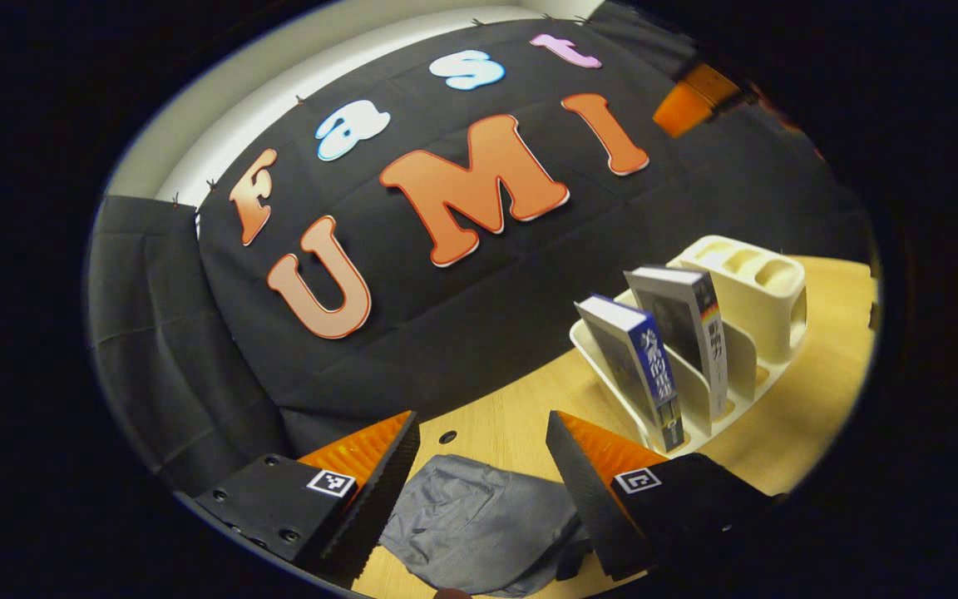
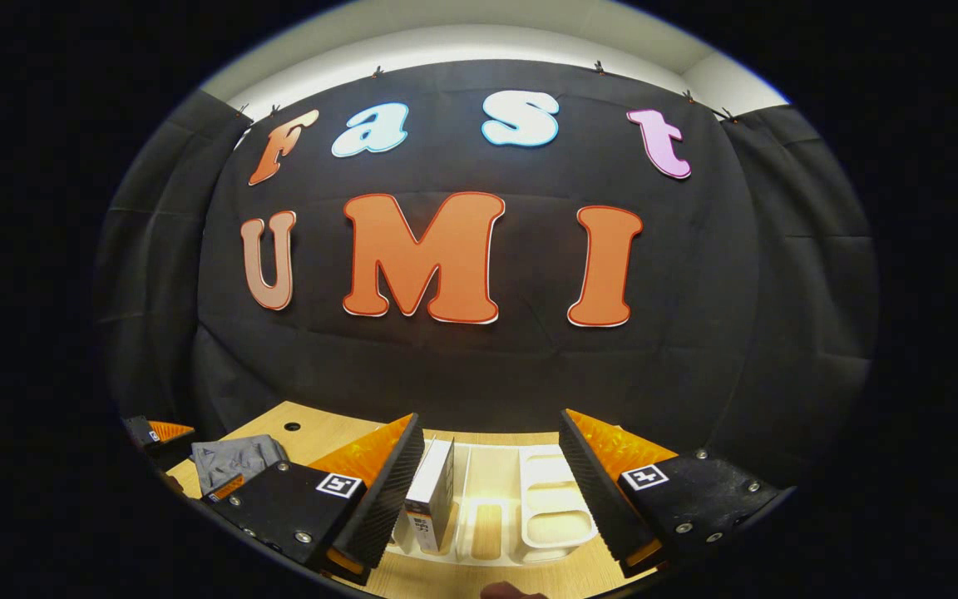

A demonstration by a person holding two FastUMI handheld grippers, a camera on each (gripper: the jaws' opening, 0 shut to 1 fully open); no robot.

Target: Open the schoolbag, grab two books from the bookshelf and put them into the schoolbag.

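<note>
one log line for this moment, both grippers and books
left gripper: open over schoolbag | right gripper: open above bookshelf | books: both in bookshelf

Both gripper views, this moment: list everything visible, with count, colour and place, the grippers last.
Schoolbag: one, grey, lying crumpled on the table's near side.
Books: two, upright in the bookshelf, one with a blue spine, the other dark-covered with a white spine.
Bookshelf: one, cream plastic, on the table beside the schoolbag.
Table: one, light wood, with a small round hole.
Left gripper: one, open, above the schoolbag.
Right gripper: one, open, facing the bookshelf.
</note>
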